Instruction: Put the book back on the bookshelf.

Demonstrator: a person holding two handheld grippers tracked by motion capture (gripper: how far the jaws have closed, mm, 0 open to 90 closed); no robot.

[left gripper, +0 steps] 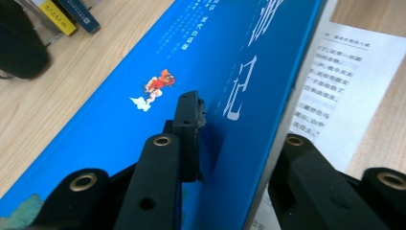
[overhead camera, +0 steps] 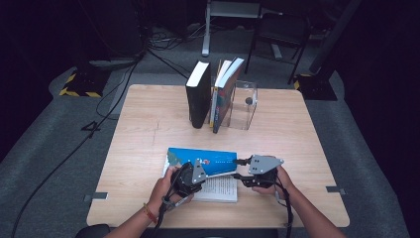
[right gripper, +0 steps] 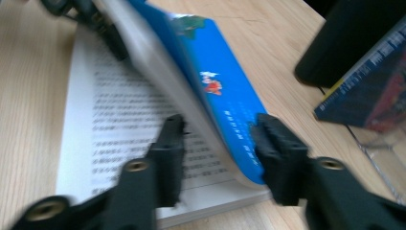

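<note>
The counter (overhead camera: pixel 148 119) carries the blue book (overhead camera: pixel 208 159) at its near edge, long axis running side to side between my hands, cover half raised over the printed pages. My left tool (left gripper: pixel 230 143) straddles the cover block's left part, jaws on either face; grip uncertain. My right tool (right gripper: pixel 218 143) brackets its right end, jaws parted, not pressing.

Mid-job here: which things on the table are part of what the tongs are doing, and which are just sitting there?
In the job:
blue book, cover lifted over its printed page
left tongs, straddling the cover's edge
right tongs, straddling the cover's corner

Lying about:
black book
leaning books
clear bookend
</note>
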